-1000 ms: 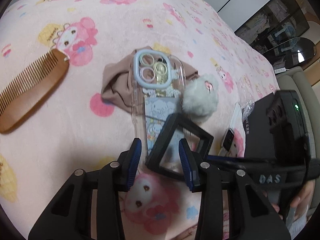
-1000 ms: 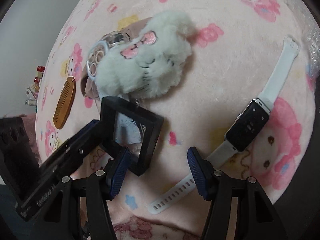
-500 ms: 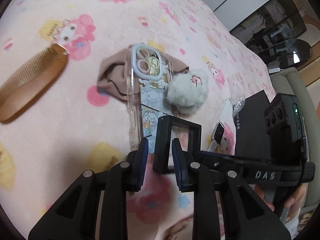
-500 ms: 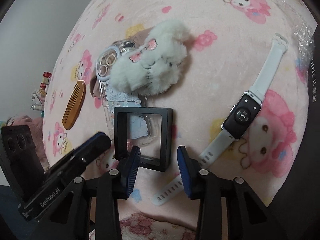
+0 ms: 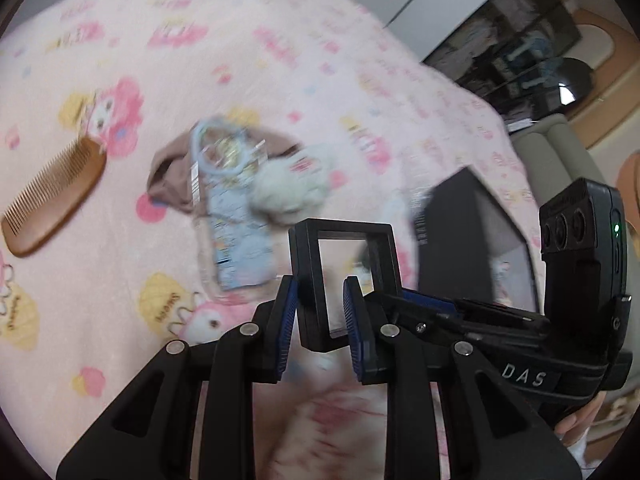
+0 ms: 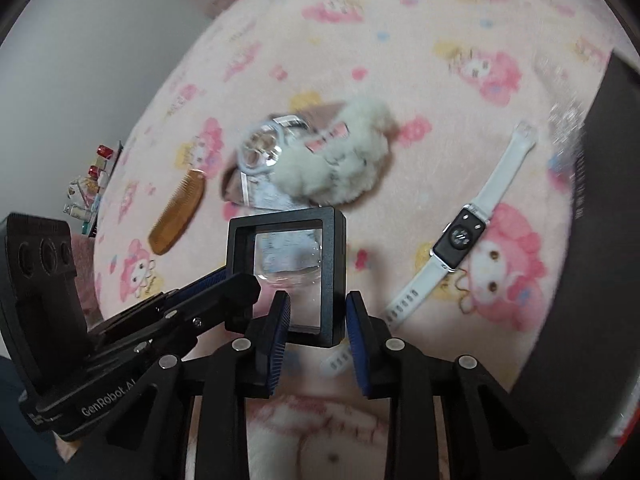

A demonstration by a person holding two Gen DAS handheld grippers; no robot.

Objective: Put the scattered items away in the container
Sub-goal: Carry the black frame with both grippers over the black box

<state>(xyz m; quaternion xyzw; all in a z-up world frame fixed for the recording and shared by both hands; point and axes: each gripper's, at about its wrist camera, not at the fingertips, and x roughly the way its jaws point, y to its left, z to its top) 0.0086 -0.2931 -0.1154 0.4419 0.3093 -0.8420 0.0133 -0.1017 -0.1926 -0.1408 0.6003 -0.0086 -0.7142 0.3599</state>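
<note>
A black square frame box [image 5: 344, 276] with a clear film window is held up off the pink blanket. My left gripper [image 5: 320, 312] is shut on its left side bar. My right gripper [image 6: 318, 316] is shut on the other side of the same frame box [image 6: 286, 268]. On the blanket lie a wooden comb [image 5: 52, 196], a clear phone case [image 5: 232, 216] on a brown cloth [image 5: 168, 176], a white fluffy plush [image 6: 340, 160] and a white-strapped smartwatch [image 6: 464, 236]. A dark container [image 5: 476, 236] stands at the right.
The pink cartoon-print blanket [image 5: 120, 80] covers the whole surface. The container's dark wall also fills the right edge of the right wrist view [image 6: 592, 240]. Small bottles [image 6: 86, 196] stand beyond the blanket's left edge. A sofa and cabinets lie behind.
Both grippers closed on the frame box from its two sides and lifted it off the blanket. The views have pulled back and are blurred by motion.
</note>
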